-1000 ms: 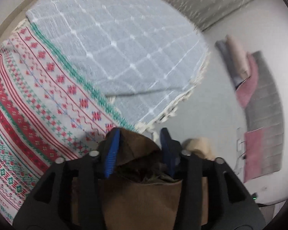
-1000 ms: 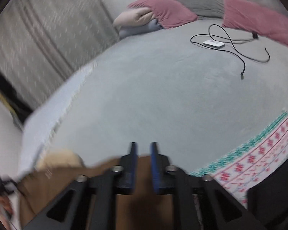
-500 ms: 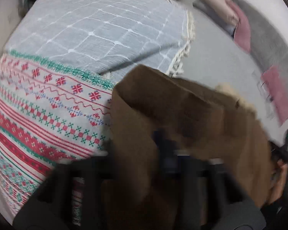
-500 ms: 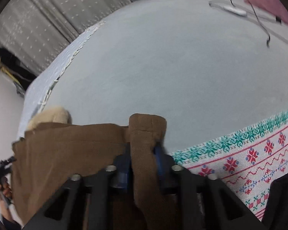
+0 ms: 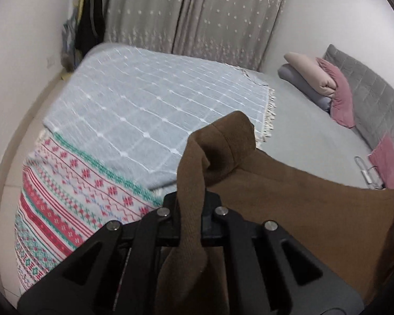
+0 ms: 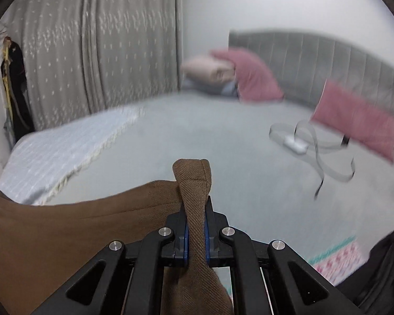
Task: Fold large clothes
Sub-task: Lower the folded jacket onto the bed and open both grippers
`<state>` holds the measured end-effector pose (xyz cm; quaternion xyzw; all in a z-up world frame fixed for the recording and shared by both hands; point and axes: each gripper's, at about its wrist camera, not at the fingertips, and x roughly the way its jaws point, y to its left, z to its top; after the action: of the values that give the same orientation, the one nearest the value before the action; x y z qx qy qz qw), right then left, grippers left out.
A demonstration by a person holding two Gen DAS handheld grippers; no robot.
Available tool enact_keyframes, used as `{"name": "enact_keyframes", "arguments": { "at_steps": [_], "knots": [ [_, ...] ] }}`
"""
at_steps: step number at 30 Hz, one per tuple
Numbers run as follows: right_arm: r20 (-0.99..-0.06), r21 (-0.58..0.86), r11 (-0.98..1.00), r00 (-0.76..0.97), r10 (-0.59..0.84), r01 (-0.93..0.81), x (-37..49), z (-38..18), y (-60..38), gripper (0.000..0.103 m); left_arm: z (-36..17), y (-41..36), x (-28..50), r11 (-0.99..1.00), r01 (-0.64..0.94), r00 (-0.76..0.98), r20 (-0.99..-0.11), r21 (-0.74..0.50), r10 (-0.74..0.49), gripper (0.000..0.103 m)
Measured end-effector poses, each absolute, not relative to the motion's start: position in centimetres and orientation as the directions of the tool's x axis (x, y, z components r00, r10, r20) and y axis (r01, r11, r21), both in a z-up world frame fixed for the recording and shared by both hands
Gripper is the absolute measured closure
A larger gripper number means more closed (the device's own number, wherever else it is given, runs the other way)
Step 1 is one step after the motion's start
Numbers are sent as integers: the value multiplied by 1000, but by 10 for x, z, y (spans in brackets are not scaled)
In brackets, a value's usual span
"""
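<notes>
A large brown garment (image 5: 289, 199) hangs stretched between my two grippers, lifted above the grey bed (image 5: 310, 141). My left gripper (image 5: 191, 207) is shut on one bunched corner of it, which sticks up past the jaws. My right gripper (image 6: 195, 225) is shut on the other corner of the brown garment (image 6: 194, 181), and the cloth runs off to the left in that view. The lower part of the garment is hidden below both grippers.
A pale blue checked blanket (image 5: 155, 99) and a red-green patterned cloth (image 5: 73, 194) lie on the bed. Pink and beige pillows (image 5: 328, 84) and a grey headboard (image 6: 328, 55) stand at the far end. A white charger with cable (image 6: 296, 143) lies on the sheet. Grey curtains (image 5: 197, 13) hang behind.
Both grippers have closed on the brown garment and lifted it up off the bed. The views have tilted up from the bedding to the curtains and headboard.
</notes>
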<state>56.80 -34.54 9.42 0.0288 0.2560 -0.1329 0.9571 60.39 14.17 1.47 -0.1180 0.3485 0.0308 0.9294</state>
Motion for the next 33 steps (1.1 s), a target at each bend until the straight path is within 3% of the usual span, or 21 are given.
{"name": "enact_keyframes", "arguments": {
  "at_steps": [3,6,9,11,12,14,15,16,17,20,24,27,32,33],
  "knots": [
    [-502,-67,950,812,-296,305,588,78,-340,96,-25,123,622,985,-162,707,-704,-66,69,95],
    [-619,-123,932,708,-340,340,621,10,-344,95,-72,111,631,984,-177,639,-758,19,130,93],
    [-738,-128,931,594,-320,342,642,-58,-350,92,-79,113,633,984,-176,627,-769,18,126,91],
    [-730,-86,929,612,-305,360,641,-53,-358,87,-80,124,632,982,-189,627,-773,-27,99,87],
    [-742,-63,928,605,-288,366,641,-54,-365,83,-81,128,632,980,-195,621,-778,-42,90,81],
    [-764,-27,922,587,-269,387,640,-54,-374,59,-81,134,632,975,-218,603,-792,-50,94,71],
    [-767,-20,913,579,-276,408,638,-54,-379,53,-77,128,628,975,-221,590,-800,-31,108,67],
    [-775,-28,903,561,-291,429,634,-50,-383,42,-71,127,628,978,-210,572,-812,-10,114,67],
    [-780,-38,899,549,-300,436,630,-44,-385,39,-58,127,625,981,-193,567,-815,7,117,67],
    [-765,-68,903,558,-321,424,603,-19,-381,38,-16,131,595,983,-184,638,-763,-12,110,60],
    [-755,-27,915,591,-283,403,545,6,-379,38,3,131,542,983,-148,599,-801,-108,2,56],
    [-733,63,942,656,-180,329,492,21,-362,38,-3,112,493,987,-79,593,-803,-138,-65,56],
    [-791,115,985,612,12,129,437,-8,-320,38,-46,106,448,991,-112,532,-847,-73,-3,57],
    [-806,107,986,591,12,127,431,-15,-321,38,-49,111,442,991,-116,536,-844,-71,3,65]
  ]
}}
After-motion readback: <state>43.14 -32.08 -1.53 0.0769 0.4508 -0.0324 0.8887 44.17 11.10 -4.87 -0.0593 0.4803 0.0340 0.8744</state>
